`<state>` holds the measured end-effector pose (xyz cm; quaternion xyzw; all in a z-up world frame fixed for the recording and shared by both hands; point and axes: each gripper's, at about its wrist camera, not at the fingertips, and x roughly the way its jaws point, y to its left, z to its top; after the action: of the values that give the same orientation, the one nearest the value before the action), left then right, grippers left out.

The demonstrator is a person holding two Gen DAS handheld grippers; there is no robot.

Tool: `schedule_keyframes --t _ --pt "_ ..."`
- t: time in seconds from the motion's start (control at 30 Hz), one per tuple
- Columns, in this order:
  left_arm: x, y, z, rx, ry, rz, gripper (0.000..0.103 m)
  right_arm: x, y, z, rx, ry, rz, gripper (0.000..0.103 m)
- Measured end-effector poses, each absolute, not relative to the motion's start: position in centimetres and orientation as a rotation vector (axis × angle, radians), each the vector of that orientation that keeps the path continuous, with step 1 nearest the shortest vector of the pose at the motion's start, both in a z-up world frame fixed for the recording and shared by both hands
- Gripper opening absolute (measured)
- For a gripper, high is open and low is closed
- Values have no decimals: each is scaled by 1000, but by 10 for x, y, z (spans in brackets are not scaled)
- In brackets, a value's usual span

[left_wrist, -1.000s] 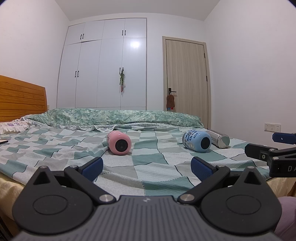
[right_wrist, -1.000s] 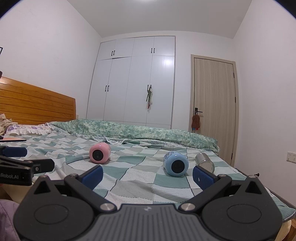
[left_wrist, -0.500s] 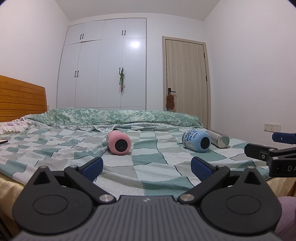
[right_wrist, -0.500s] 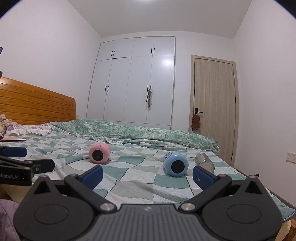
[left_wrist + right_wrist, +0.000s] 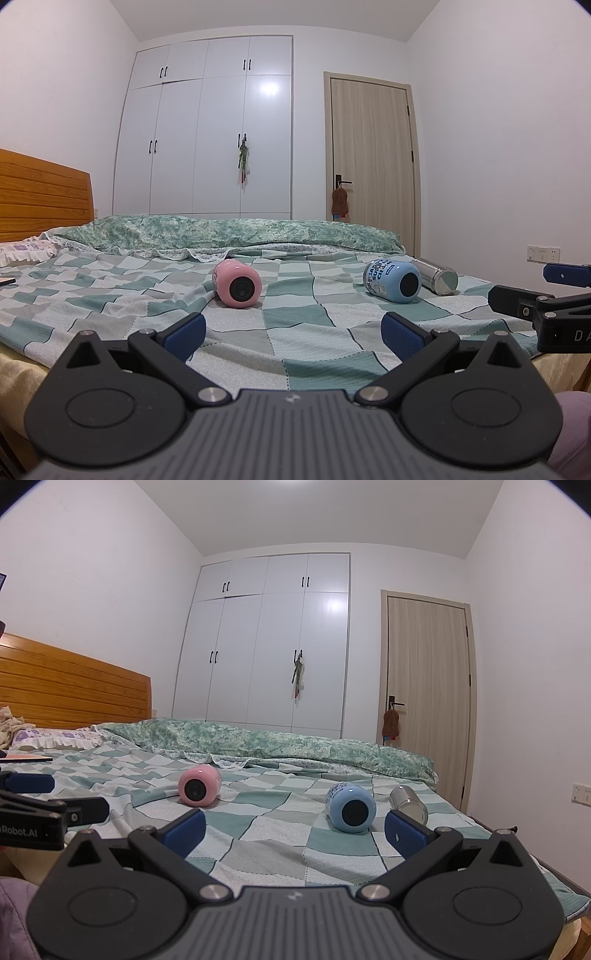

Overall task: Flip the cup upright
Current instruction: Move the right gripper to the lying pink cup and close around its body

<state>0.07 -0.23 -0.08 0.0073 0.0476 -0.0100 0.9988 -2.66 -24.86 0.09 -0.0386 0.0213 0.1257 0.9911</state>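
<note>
In the left wrist view, the left gripper (image 5: 293, 326) hung low over the near edge of the bed (image 5: 303, 343) with its jaws spread wide and nothing between them. Beyond it, a pink cup (image 5: 237, 283) lay on its side on the checked bedspread, one flat end toward the camera, and a blue cup (image 5: 392, 280) lay the same way further right, with a steel flask (image 5: 437, 276) on its side just beside it. The right gripper (image 5: 543, 291) showed at the right edge, well apart from all three. In the right wrist view, the right gripper (image 5: 295, 829) also stood wide and empty near the bed's edge, roughly facing the blue cup (image 5: 351, 808); the pink cup (image 5: 199, 786) lay to the left, the flask (image 5: 408, 805) close on the right, and the left gripper (image 5: 44, 812) sat at the left edge. Neither cup had been touched yet. The soft, wrinkled bedding looked the main risk: a round cup might roll away under a one-sided nudge, the blue one could knock the flask, and a cup stood upright there might tip again.
</note>
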Motion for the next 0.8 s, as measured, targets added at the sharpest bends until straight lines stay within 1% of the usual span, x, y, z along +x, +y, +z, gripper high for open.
schedule_keyframes --t 0.23,0.37,0.5,0.8 --pt "1 -3 1 10 99 -14 103 -24 -254 4 -78 49 251 103" --pt "3 6 15 -18 84 -37 103 -9 -251 14 -60 93 293 103" --pt "12 19 36 -12 49 -25 103 6 -244 43 -45 115 330 103" --pt "69 59 66 21 66 0 103 79 -185 92 -110 160 425 103"
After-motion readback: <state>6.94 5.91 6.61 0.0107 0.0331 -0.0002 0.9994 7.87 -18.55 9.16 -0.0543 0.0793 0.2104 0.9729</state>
